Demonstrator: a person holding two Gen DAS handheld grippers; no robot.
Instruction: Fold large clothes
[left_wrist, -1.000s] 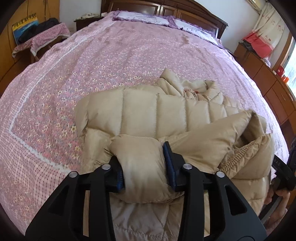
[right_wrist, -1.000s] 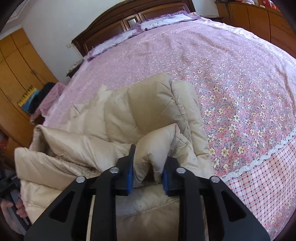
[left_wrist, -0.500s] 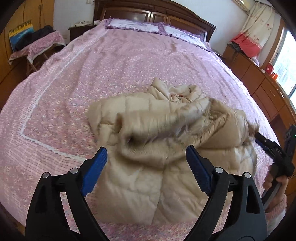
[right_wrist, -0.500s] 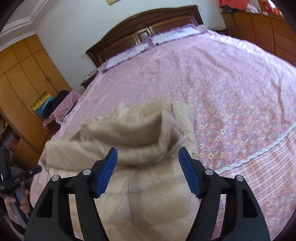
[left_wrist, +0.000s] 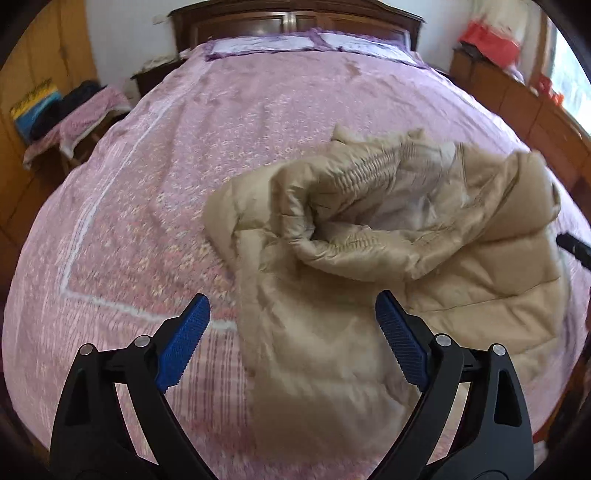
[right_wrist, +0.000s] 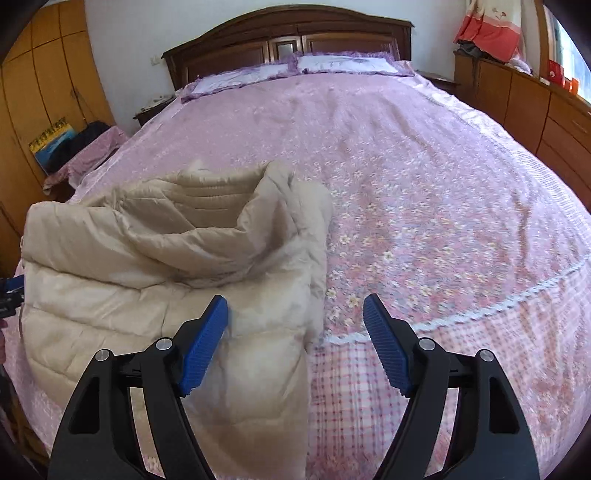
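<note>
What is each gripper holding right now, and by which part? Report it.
Nothing. The left gripper and right gripper are both open, and the jacket lies loose on the bed.

A beige quilted puffer jacket (left_wrist: 388, 258) lies loosely folded and rumpled on the bed.

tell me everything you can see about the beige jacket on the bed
The jacket is a beige quilted puffer with shiny, padded-looking fabric. It lies crumpled on the pink floral bedspread, near the bed's foot. Its upper half is flopped loosely over the lower, baring pale lining and a gathered elastic band. The fold is uneven and bunched. Both the left gripper and the right gripper are open, and neither touches it.
</note>
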